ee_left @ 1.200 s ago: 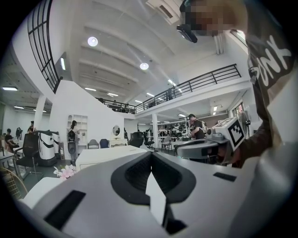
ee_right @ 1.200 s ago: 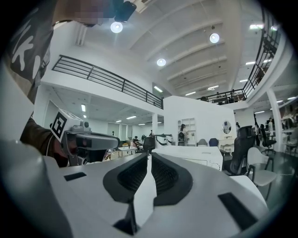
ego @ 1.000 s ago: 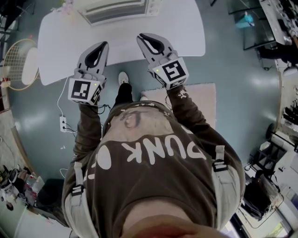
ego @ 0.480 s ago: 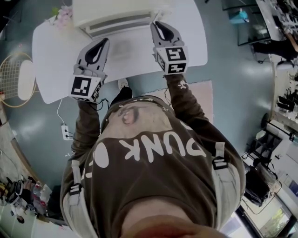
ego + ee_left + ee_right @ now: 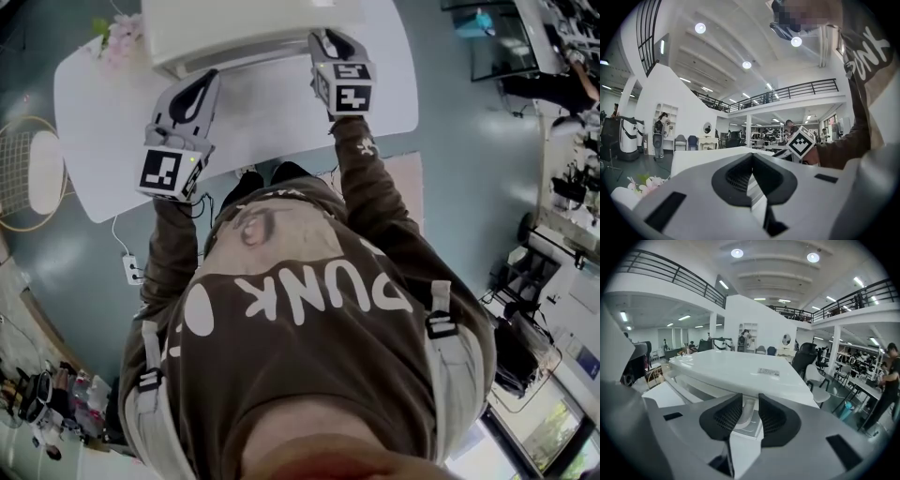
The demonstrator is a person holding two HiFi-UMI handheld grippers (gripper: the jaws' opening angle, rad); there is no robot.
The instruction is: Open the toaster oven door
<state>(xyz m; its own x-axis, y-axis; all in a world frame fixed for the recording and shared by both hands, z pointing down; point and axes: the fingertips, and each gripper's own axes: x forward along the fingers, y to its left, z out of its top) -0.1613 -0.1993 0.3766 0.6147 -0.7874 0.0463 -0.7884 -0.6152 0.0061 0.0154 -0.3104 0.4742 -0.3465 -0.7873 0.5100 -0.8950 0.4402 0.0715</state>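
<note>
A white toaster oven stands at the far side of the white table, its door closed. My right gripper reaches the oven's front right corner. In the right gripper view its jaws are opening, and a white curved part of the oven's front shows in the gap; the pads do not press on it. The oven's flat top stretches beyond. My left gripper hovers over the table short of the oven, its jaws shut on nothing. The oven lies just ahead of it.
Pink flowers lie on the table's far left corner. A round wire-framed object stands on the floor to the left. A power strip and a pale rug lie on the floor near my feet.
My right gripper has moved forward from over the table's middle up to the oven's front right corner. The left gripper has hardly shifted. The oven has come further into view.
</note>
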